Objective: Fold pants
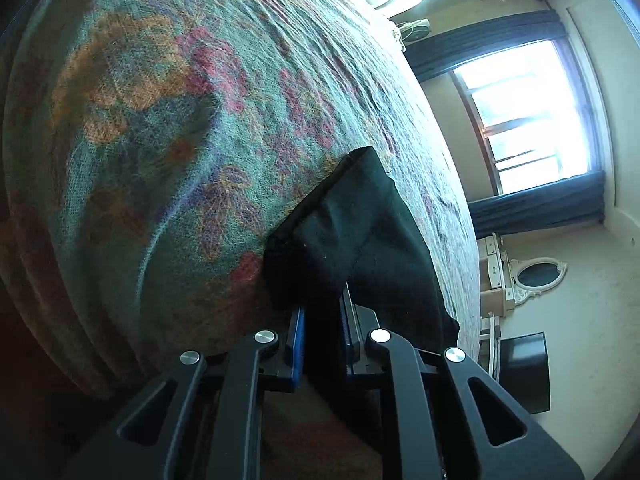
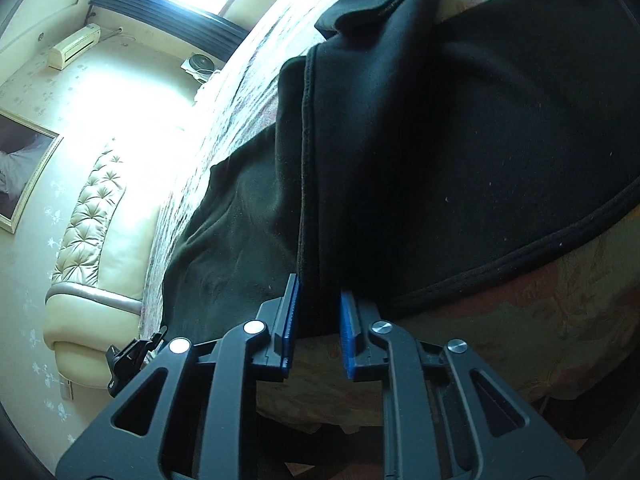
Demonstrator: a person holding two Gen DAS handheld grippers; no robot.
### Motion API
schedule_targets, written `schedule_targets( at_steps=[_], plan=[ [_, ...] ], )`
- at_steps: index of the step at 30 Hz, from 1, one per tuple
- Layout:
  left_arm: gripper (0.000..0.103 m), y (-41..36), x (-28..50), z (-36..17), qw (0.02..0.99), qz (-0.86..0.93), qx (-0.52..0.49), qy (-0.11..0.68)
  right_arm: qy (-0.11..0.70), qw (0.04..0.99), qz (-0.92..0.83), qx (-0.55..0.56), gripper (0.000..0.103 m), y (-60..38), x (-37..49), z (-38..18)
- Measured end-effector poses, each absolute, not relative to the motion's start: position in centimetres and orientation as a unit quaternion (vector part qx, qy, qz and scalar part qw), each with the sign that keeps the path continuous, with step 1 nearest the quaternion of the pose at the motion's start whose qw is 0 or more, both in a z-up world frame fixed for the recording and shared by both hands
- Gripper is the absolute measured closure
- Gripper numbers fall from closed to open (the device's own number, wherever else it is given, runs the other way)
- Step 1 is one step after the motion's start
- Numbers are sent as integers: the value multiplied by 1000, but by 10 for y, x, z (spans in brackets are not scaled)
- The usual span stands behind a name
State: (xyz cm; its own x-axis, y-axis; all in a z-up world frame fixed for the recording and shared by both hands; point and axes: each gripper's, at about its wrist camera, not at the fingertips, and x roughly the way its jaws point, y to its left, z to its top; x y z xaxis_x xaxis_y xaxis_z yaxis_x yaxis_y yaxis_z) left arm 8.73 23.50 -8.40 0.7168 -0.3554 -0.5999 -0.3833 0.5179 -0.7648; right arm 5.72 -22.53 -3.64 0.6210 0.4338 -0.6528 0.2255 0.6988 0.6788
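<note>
Black linkage arms and blue-padded fingers fill the foreground of both wrist views.

Left gripper (image 1: 322, 332): its jaws stand a little apart with black cloth bunched between the blue pads; judged to be pinching a corner or hem of the pants (image 1: 352, 240). From the pinch the cloth rises forward as a raised flap with a stitched edge at its top, lifted off the bedspread (image 1: 160, 140) and not lying flat.

Right gripper (image 2: 318, 320): jaws likewise slightly apart, with a doubled ridge of the pants (image 2: 460, 140) running down between the pads; judged to be pinching that ridge. A stitched seam runs along the ridge just above the left pad.

Pants, position: spread over the flowered bedspread (image 2: 540, 312), most of the cloth ahead of and to the right of the right gripper, a thick bound edge curving along the near side. A further lobe of cloth lies to the left, toward the padded headboard (image 2: 92, 216).

Progress, as a judgement: a fold is under way, not finished. Both grippers hold cloth that is lifted; at least one layer appears doubled over, but the garment is rumpled and no tidy stack shows. Remaining: lay the held part down, align edges, smooth, likely fold again.

Surroundings: window (image 1: 532, 112), oval mirror (image 1: 538, 274).
</note>
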Motion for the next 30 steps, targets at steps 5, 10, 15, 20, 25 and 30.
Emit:
schedule_targets(
  at_steps=[5, 10, 15, 20, 25, 30],
  plan=[
    [80, 237, 77, -67, 815, -5, -445, 370, 362, 857, 8, 367, 37, -273, 74, 8],
    [68, 232, 59, -40, 852, 8, -385, 354, 339, 826, -1, 449, 33, -326, 136, 0],
    [53, 216, 60, -28, 859, -12, -376, 347, 357, 743, -7, 567, 33, -350, 196, -53],
    [52, 181, 75, -22, 849, -53, -378, 366, 362, 746, -10, 559, 97, -361, 215, -64],
    [44, 131, 85, -18, 847, -110, -344, 391, 349, 791, 8, 502, 96, -385, 194, -23],
    [44, 80, 95, -20, 835, -163, -322, 415, 336, 844, 1, 419, 96, -432, 151, 36]
  ],
)
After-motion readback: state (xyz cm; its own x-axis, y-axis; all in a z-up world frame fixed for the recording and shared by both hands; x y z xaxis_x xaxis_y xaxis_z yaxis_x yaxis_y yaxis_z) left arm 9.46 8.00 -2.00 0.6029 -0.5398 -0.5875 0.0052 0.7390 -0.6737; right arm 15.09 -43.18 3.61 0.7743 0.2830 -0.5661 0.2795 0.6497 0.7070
